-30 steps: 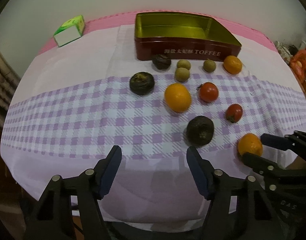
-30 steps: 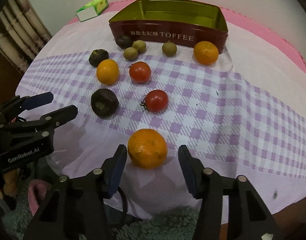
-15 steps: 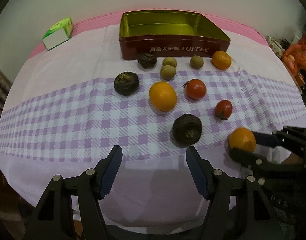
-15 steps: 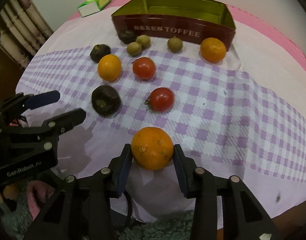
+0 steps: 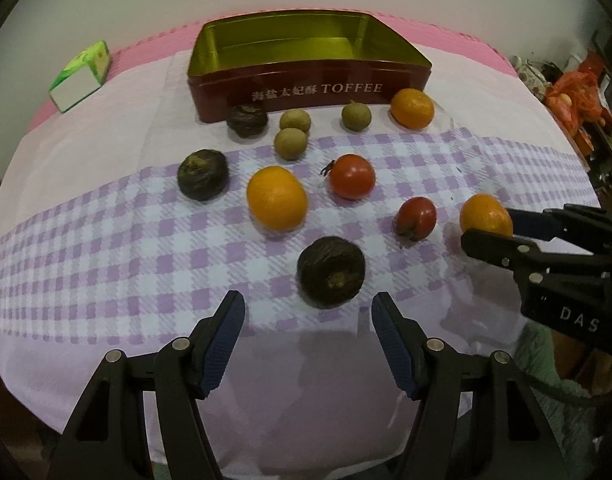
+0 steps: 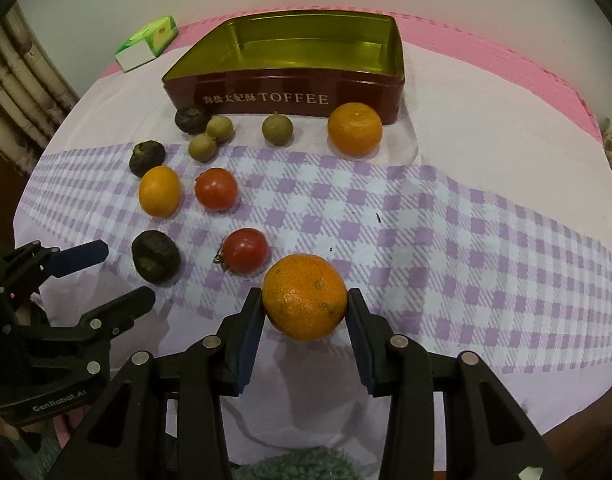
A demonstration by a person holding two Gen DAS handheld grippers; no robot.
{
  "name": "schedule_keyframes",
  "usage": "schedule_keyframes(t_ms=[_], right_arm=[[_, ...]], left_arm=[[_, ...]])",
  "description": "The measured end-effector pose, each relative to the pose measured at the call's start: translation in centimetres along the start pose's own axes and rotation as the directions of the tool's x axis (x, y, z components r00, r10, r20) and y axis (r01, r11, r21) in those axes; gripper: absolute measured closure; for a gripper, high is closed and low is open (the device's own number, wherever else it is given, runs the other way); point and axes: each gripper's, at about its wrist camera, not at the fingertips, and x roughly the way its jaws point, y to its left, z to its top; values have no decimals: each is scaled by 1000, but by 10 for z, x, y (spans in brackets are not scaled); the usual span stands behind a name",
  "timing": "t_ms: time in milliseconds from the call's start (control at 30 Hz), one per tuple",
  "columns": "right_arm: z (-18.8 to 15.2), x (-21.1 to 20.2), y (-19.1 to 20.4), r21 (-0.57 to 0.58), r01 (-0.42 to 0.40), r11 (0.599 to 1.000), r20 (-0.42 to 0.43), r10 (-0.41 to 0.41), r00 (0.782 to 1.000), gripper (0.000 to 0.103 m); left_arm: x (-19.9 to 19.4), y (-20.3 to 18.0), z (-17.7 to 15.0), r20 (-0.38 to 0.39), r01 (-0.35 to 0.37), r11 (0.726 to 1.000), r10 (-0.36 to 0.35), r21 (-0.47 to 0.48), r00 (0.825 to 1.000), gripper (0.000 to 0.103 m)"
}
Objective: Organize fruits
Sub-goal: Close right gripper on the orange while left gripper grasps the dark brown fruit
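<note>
My right gripper point(image 6: 305, 312) is shut on an orange point(image 6: 305, 297) and holds it above the checked cloth; it also shows in the left wrist view point(image 5: 485, 218). My left gripper point(image 5: 308, 344) is open and empty, just short of a dark round fruit point(image 5: 331, 271). An empty red toffee tin point(image 6: 290, 98) stands at the back. On the cloth lie two tomatoes point(image 6: 216, 189) point(image 6: 247, 250), two more oranges point(image 6: 355, 129) point(image 6: 159, 191), three small green-brown fruits point(image 6: 277, 129) and dark fruits point(image 6: 147, 157).
A green and white carton point(image 6: 148, 42) lies at the back left on the pink table edge. A curtain point(image 6: 14, 92) hangs at the left. Bags and clutter point(image 5: 578, 92) sit off the table's right side.
My right gripper closed on the nearest orange and lifted it forward off the cloth. My left gripper moved in closer to the dark fruit and stayed open.
</note>
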Motion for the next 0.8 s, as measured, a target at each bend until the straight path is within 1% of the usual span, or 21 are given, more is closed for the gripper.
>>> schedule_keyframes(t_ms=[133,267,333,400,433,600,800], right_arm=[[2,2,-2,9,-5,1000,1,5,1000,65],[1,0,-6,14,-11,1000,4,11,1000,65],[1,0,-6,15,-12,1000,2,12,1000,65],[1,1,-5,16,-15,1000,-1,15,1000,65],[0,1,-4,16,-15,1000,-3,15,1000,65],[0,2,-2,19,-15,1000,-3,16,1000,65],[0,2,-3,19,-16,1000,-3,16,1000,65]], left_arm=[[6,0,7,-12,14,1000,-15,-21,1000,43],[13,-5,11,-22,3,1000,-3,-10,1000,47],[17,-7,13,-29,9,1000,-9,-8,1000,54],[19,-7,14,-32,20,1000,-20,-13,999,59],[19,-7,15,-32,24,1000,-24,-12,999,64],[20,-9,15,-21,18,1000,-18,-9,1000,65],[19,-10,16,-12,27,1000,-27,-13,1000,66]])
